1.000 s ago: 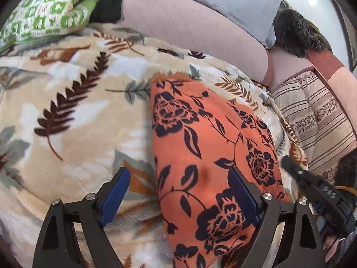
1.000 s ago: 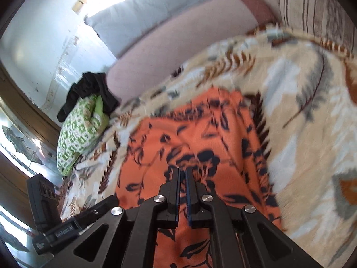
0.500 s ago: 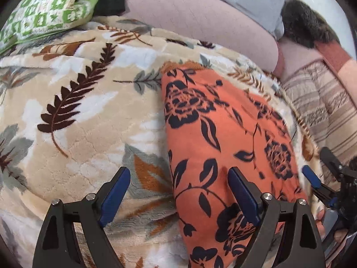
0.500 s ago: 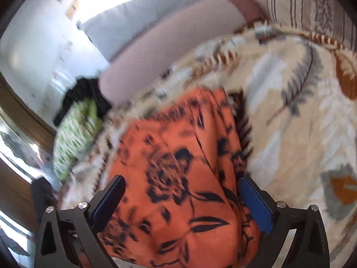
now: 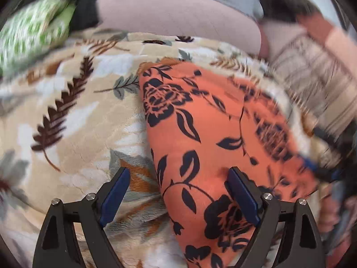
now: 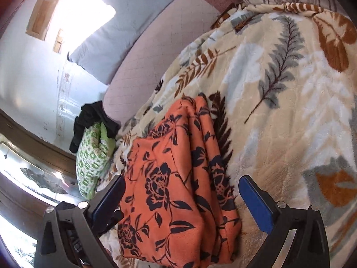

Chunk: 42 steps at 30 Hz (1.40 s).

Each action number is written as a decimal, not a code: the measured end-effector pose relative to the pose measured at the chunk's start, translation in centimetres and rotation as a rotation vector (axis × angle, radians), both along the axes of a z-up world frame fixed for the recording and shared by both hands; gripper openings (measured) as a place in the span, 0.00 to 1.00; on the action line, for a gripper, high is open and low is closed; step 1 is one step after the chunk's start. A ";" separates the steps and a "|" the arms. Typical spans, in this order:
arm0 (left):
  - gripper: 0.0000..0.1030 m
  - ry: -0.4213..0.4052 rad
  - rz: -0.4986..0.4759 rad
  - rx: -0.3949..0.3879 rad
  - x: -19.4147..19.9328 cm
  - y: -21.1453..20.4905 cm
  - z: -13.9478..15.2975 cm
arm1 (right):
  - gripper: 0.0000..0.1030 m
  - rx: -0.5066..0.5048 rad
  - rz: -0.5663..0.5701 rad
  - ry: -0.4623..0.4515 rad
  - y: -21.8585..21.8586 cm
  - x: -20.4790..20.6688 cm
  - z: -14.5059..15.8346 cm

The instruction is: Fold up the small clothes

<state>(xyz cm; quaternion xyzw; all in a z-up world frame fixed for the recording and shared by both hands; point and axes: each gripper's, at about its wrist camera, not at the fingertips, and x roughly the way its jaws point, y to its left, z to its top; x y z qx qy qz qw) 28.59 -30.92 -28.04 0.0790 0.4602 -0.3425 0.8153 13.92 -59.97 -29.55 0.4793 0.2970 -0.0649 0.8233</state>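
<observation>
An orange cloth with a dark flower print lies folded in layers on the leaf-print blanket; the right wrist view shows its stacked folds. My left gripper is open and empty, its jaws astride the cloth's left edge. My right gripper is open and empty, just above the near end of the cloth. The right gripper shows blurred at the right edge of the left wrist view.
A green and white pillow with a black garment on it lies at the blanket's far corner. A pink sofa back, a grey cushion and a striped cushion border the blanket.
My right gripper was shut over the cloth a second ago; it has opened and drawn back. The left gripper stayed open and shifted slightly along the cloth's left edge.
</observation>
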 end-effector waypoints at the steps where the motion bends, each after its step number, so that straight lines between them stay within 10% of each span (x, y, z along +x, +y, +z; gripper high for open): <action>1: 0.87 -0.018 -0.001 0.009 -0.2 -0.2 0.0 | 0.99 -0.026 -0.002 -0.001 0.4 0.1 0.3; 7: 0.89 0.000 0.015 0.007 0.4 0.1 -0.3 | 0.70 -0.276 0.014 -0.175 3.9 -0.5 5.0; 10: 0.89 -0.006 0.014 0.012 0.4 0.1 -0.3 | 0.62 -0.274 0.072 -0.119 5.1 1.0 4.1; 13: 0.89 -0.008 0.013 0.019 0.3 0.0 -0.3 | 0.63 -0.213 0.130 0.065 5.1 3.1 0.5; 20: 0.89 0.010 0.022 0.009 0.5 0.2 0.0 | 0.80 -0.198 0.061 -0.047 3.8 1.0 2.5; 33: 0.89 0.013 -0.002 -0.038 0.1 0.0 1.0 | 0.80 -0.111 0.008 0.016 0.9 0.7 0.5; 42: 0.89 0.216 -0.032 -0.208 1.5 0.6 -0.2 | 0.80 -0.019 0.000 0.037 -0.7 0.4 -1.8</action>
